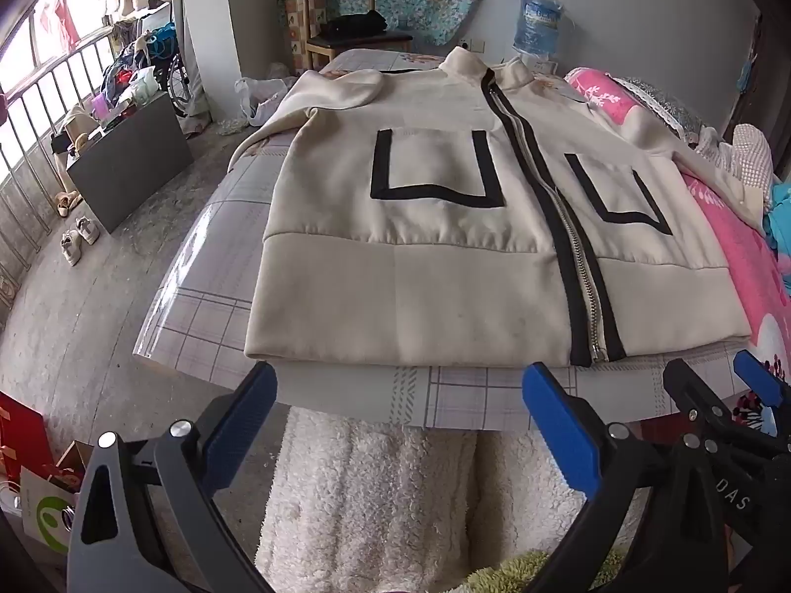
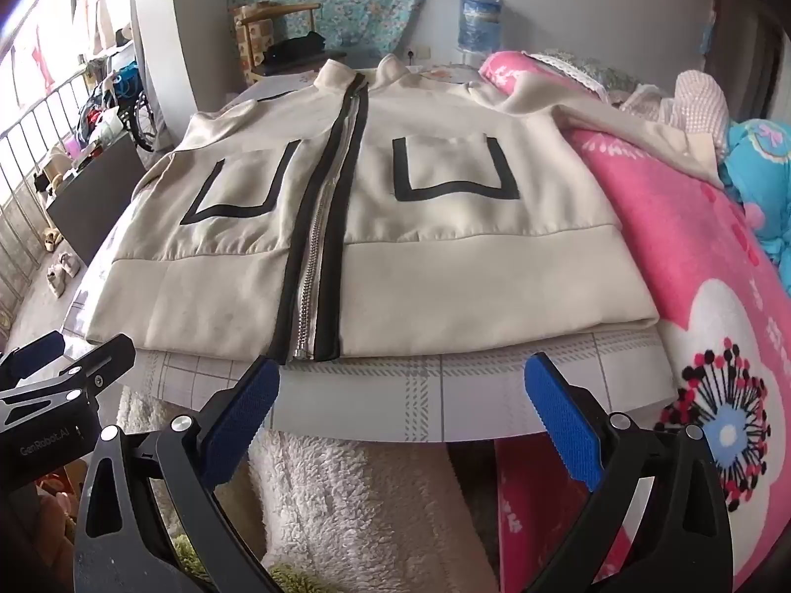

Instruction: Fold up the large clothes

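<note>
Jacket (image 1: 445, 247) was laid flat, zipped, front up on the table (image 1: 474, 395); sleeves appeared tucked in, no cross fold was judged made. Left gripper (image 1: 400, 420) and right gripper (image 2: 403, 410) were held apart, empty, just short of the hem.

A bare strip of checked table cover (image 1: 474, 395) runs along the near edge, between the cream zip-up jacket's (image 1: 395, 267) hem and both wide-open grippers, left gripper (image 1: 400, 407) and right gripper (image 2: 403, 398). Left of the jacket, a narrow band of cover stays free. On the right, a pink blanket (image 2: 692, 267) lies against the jacket, closing that side. The jacket's collar nearly reaches the far edge.
</note>
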The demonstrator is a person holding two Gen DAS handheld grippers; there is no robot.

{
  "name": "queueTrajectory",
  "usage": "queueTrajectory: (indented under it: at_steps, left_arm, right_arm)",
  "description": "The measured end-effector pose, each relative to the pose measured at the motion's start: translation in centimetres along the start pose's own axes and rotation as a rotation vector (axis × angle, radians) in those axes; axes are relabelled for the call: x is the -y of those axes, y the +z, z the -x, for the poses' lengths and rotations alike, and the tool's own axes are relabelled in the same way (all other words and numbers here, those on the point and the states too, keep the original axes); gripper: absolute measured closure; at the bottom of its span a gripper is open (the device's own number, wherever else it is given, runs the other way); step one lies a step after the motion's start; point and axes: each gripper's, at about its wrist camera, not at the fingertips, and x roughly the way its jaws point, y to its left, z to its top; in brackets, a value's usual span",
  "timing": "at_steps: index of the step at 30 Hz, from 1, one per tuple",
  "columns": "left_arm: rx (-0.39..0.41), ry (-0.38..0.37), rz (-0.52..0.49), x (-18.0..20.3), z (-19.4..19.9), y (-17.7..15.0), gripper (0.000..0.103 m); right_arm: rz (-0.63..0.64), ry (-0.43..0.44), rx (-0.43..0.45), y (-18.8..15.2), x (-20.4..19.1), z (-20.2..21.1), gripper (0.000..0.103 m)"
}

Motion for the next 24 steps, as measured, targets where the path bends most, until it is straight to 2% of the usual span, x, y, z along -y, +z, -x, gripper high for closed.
queueTrajectory:
  at_steps: [6,7,24]
  left_arm:
    - [-0.003,-0.001,0.002,0.1,0.0,0.0,0.005]
    - [-0.006,-0.005,0.005,0.0,0.4,0.6,0.005]
    - [-0.003,-0.010,0.012,-0.3,0.4,0.5,0.005]
  right_arm:
    - [0.008,-0.024,0.029,0.5,-0.7,0.9,0.008]
    - [0.011,0.007,0.025,0.3,-0.8,1.1,0.008]
    - [0.020,0.009,0.017,0.9,-0.7,1.5,0.008]
